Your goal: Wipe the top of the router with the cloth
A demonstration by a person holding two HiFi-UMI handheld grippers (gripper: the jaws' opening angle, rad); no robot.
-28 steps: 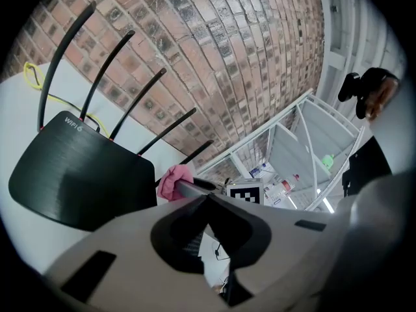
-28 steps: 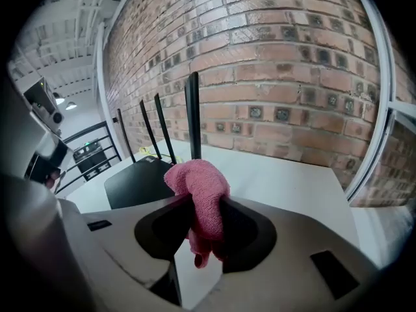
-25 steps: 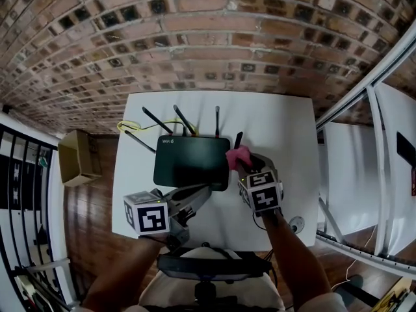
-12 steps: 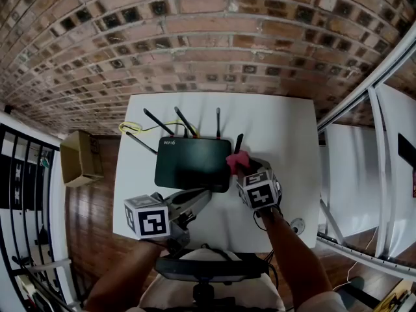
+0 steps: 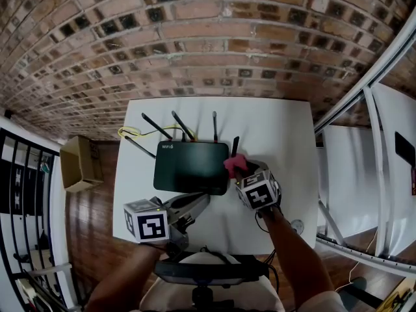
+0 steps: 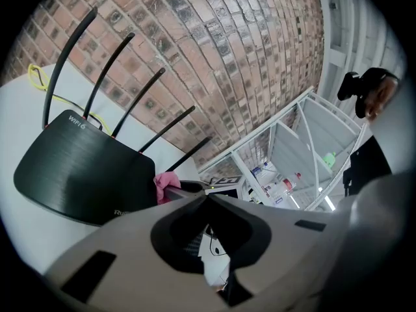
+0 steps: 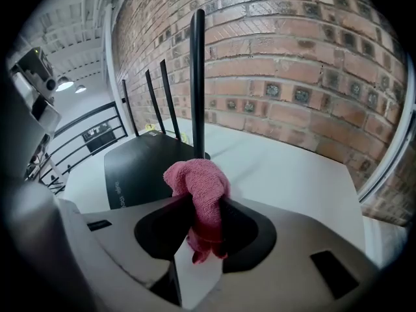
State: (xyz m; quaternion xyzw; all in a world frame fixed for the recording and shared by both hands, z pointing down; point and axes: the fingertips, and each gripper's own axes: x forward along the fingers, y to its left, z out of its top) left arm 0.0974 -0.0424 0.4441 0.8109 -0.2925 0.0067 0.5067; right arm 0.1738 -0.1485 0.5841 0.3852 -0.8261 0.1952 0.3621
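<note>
The black router (image 5: 192, 166) lies flat on the white table (image 5: 273, 122), with several antennas standing along its far edge. A pink cloth (image 5: 234, 165) sits bunched at the router's right edge, beside the rightmost antenna. My right gripper (image 5: 239, 173) is shut on it. In the right gripper view the cloth (image 7: 201, 187) bulges up between the jaws of the right gripper (image 7: 203, 203), with the router (image 7: 146, 164) just beyond on the left. My left gripper (image 5: 201, 200) rests at the router's near edge, its jaws together and nothing held. In the left gripper view the router (image 6: 78, 168) and the cloth (image 6: 166, 186) show beyond them.
A yellow cable (image 5: 130, 130) loops on the table behind the router's left corner. A cardboard box (image 5: 79, 163) stands on the wooden floor to the left. A brick wall runs behind the table, a white frame (image 5: 364, 142) to its right. A small round object (image 5: 297, 225) lies near the front right corner.
My right gripper has turned a little with the cloth and edged toward the router's right edge. The left gripper has stayed where it was.
</note>
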